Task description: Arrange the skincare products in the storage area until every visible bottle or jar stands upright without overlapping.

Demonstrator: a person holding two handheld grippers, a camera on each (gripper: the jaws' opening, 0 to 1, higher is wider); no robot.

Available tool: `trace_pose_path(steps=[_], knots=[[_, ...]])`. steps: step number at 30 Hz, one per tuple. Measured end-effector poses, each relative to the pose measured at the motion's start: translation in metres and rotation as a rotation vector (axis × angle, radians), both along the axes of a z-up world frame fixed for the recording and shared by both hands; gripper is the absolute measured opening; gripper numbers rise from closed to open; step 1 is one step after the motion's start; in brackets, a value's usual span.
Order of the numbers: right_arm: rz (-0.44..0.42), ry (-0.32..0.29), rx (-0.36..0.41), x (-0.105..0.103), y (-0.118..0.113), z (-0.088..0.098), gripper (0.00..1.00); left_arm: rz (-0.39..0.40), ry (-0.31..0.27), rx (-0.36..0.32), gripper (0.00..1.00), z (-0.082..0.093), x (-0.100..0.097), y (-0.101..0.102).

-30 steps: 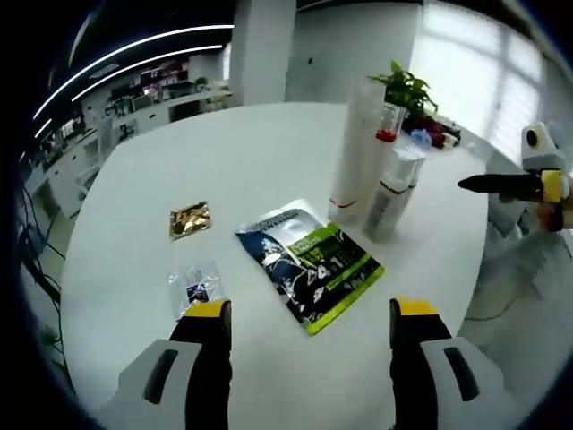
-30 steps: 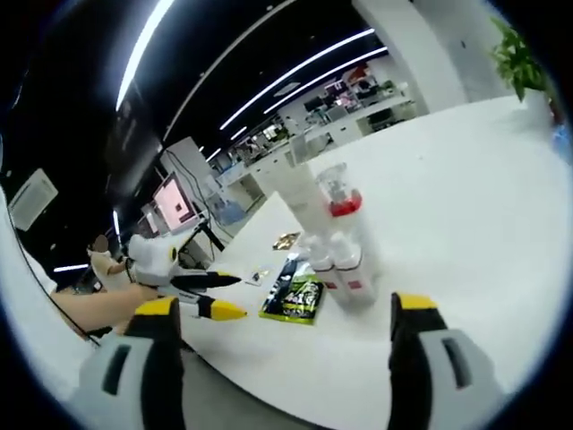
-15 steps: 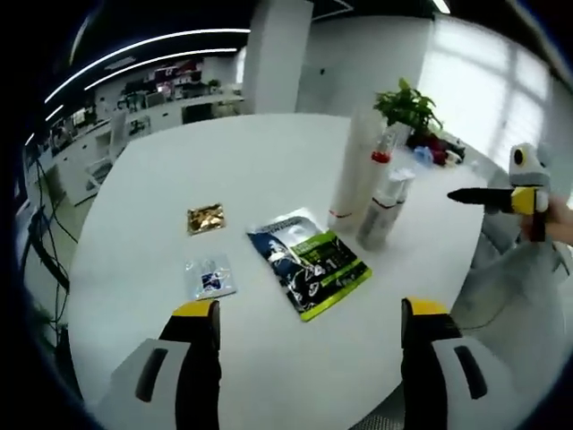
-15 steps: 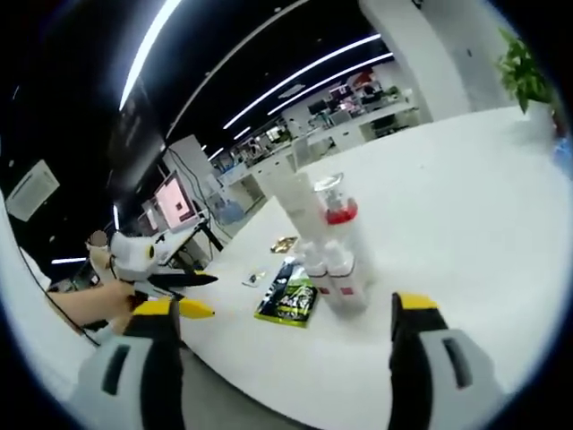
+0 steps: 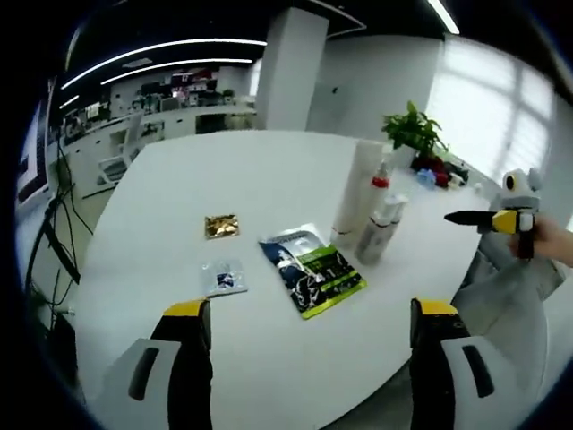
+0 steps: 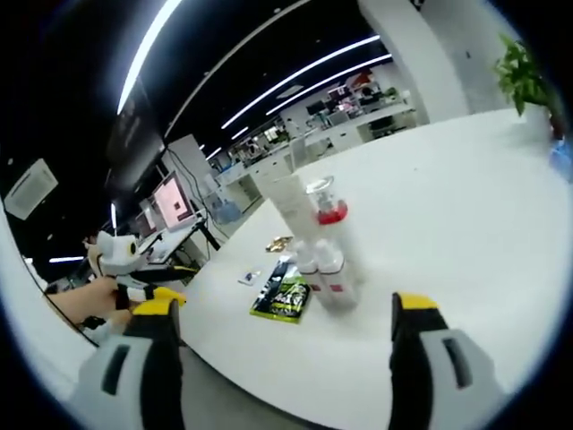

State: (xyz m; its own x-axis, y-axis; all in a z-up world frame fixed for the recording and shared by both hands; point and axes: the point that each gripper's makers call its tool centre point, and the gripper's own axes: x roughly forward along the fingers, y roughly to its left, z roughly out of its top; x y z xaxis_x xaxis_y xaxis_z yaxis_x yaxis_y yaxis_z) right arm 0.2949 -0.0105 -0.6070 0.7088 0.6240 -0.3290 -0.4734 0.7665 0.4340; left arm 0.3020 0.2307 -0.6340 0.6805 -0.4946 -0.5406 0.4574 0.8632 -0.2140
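From where I sit, the standing part of the job looks largely done. On the white desk (image 5: 269, 179) a tall white tube (image 5: 357, 193) stands upright, with a red-collared pump bottle (image 5: 377, 202) and a small white bottle (image 5: 375, 235) pressed close beside it, all near the desk's far side by the potted plant (image 5: 413, 133). In the right gripper view the same cluster (image 6: 318, 255) appears upright, though the bottles crowd one another and I cannot tell whether they touch or merely line up in depth.

What I judge is left are the flat items: a green-and-blue sachet pack (image 5: 312, 270) lying near the bottles, a small clear packet (image 5: 223, 277) and a gold foil sachet (image 5: 221, 225) lying apart from it. None overlaps another. Whether these count as targets, and where the storage area is, I cannot say.

My left hand-held gripper (image 5: 304, 358) has its jaws spread wide and holds nothing, hovering short of the desk edge. My right hand-held gripper (image 6: 282, 354) is likewise spread and empty, well apart from the bottles; it is also seen at the right of the left gripper view (image 5: 483, 218), where its jaws look edge-on.

Labels are too small to read, and the bottles' bases partly hide one another.
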Motion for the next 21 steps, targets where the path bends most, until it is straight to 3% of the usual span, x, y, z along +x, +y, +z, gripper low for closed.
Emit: trace_pose_path(steps=[6,21], knots=[[-0.014,-0.006,-0.017,-0.001,-0.006,0.0,0.99,0.018,-0.02,-0.022,0.97,0.01,-0.006,0.004],[-0.007,-0.005,-0.029,-0.003,-0.008,-0.003,0.99,0.032,-0.008,-0.012,0.97,0.006,-0.013,0.006]])
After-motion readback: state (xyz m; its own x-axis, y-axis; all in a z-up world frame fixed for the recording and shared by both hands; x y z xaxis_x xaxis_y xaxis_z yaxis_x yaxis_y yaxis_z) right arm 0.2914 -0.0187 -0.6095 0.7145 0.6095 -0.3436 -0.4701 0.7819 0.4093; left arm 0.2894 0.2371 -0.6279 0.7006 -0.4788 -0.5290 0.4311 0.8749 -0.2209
